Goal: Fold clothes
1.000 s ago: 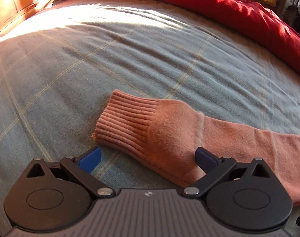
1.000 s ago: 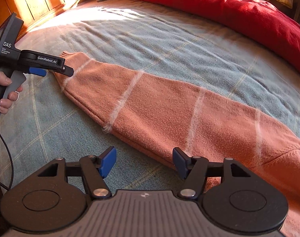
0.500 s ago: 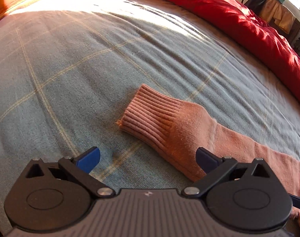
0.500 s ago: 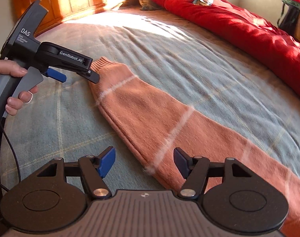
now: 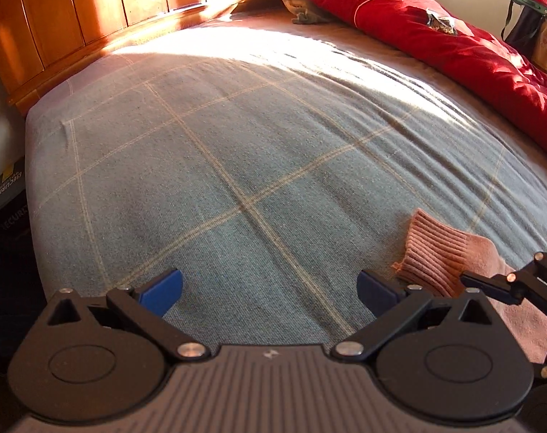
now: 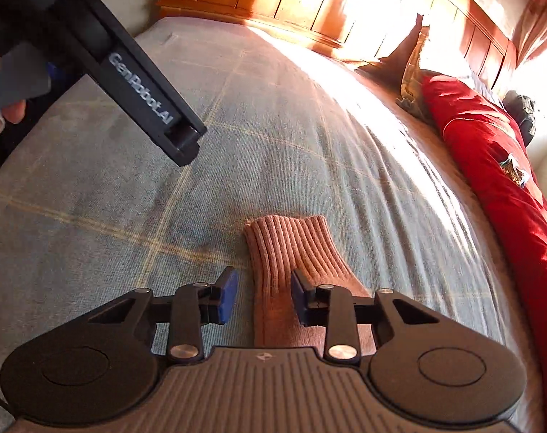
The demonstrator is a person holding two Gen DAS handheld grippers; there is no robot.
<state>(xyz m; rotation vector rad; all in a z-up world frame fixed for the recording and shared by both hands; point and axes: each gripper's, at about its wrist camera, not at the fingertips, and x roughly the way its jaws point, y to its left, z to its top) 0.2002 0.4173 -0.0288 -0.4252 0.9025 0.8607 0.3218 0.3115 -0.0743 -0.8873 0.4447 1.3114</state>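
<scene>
Pink sleeve cuff (image 6: 286, 243) flat on bed (image 5: 237, 166). Right gripper (image 6: 260, 301) unclenched, straddling cuff edge; left gripper (image 5: 269, 288) spread wide, beside cuff. Best pinch both layers squarely behind ribbing before lifting.

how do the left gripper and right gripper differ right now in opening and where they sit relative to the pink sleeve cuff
The left gripper is spread wide over bare blanket; the right gripper is narrower, though also open. The left gripper has the sleeve cuff off to its right side; the right gripper straddles the sleeve just behind the cuff. Both have blue pads and neither is shut on fabric.
</scene>
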